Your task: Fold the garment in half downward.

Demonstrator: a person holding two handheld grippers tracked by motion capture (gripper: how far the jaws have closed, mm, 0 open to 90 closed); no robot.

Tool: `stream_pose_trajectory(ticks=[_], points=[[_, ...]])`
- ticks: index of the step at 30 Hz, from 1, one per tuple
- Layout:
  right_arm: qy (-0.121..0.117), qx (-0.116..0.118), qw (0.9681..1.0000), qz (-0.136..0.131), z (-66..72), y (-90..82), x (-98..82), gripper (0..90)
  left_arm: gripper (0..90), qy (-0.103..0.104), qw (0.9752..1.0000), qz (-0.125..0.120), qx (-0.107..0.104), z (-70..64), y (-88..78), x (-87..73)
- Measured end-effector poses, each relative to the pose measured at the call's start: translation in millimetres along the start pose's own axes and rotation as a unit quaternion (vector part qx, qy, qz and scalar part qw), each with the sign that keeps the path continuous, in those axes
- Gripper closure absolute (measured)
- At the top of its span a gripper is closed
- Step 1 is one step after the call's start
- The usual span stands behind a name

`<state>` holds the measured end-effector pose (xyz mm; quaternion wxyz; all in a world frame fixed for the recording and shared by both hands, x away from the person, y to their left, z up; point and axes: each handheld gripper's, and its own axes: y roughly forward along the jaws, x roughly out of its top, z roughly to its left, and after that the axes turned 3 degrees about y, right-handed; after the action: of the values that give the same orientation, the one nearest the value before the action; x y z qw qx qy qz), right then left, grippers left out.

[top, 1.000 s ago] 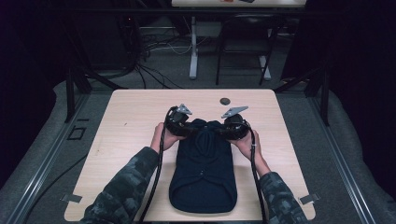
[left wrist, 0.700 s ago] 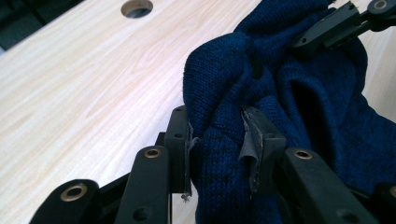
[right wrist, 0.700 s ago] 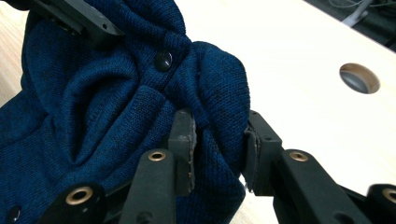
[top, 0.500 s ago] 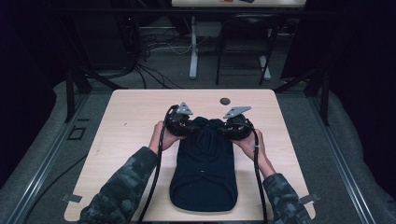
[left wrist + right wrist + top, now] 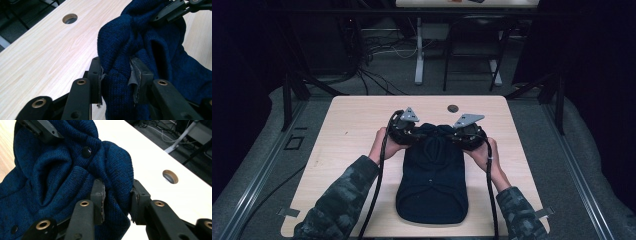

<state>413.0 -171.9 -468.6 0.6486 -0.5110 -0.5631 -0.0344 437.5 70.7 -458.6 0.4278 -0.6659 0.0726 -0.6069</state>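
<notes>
Pale wooden table [image 5: 352, 150], unlabelled navy cardigan [image 5: 432, 185]

place: lab or recording room | table: pale wood table [image 5: 352, 130] with a round cable hole [image 5: 453, 108], alone on a grey floor [image 5: 272, 150] | far: loose cables [image 5: 377, 50] on the floor, white leg [image 5: 419, 50] of a second table | left: metal rail [image 5: 262, 170] | surroundings: dark, black drapes [image 5: 597, 75] right
</notes>
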Motion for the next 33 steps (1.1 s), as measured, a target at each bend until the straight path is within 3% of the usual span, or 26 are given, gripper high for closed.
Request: stream_pose_trajectory(ticks=[4,9,13,20,24,33], points=[[-0.010,-0.016,0.9997,-0.017,2.4,-6.6,2.2,68.6,64.2,0.002,1.0000,0.004,-0.004,0.5,-4.3,3.7],[-0.024,-0.029,0.9987,-0.034,6.6,-13.8,4.6,69.4,62.4,0.016,0.9993,0.031,-0.017,-2.6,-4.8,6.1],[-0.031,-0.030,0.9983,-0.039,9.0,-18.0,5.0,69.5,64.9,0.021,0.9995,0.021,-0.010,-2.5,-8.1,5.9],[-0.031,-0.035,0.9966,-0.067,8.0,-26.7,5.3,69.2,66.9,0.033,0.9991,-0.013,0.022,-4.0,-17.2,11.7],[-0.030,-0.039,0.9951,-0.085,7.9,-28.5,6.5,68.7,67.1,0.061,0.9964,-0.020,0.056,-9.2,-24.3,17.6],[-0.008,0.010,0.9984,-0.054,8.0,-28.8,2.3,66.6,67.1,0.079,0.9946,-0.020,0.064,-19.1,-24.8,7.8]])
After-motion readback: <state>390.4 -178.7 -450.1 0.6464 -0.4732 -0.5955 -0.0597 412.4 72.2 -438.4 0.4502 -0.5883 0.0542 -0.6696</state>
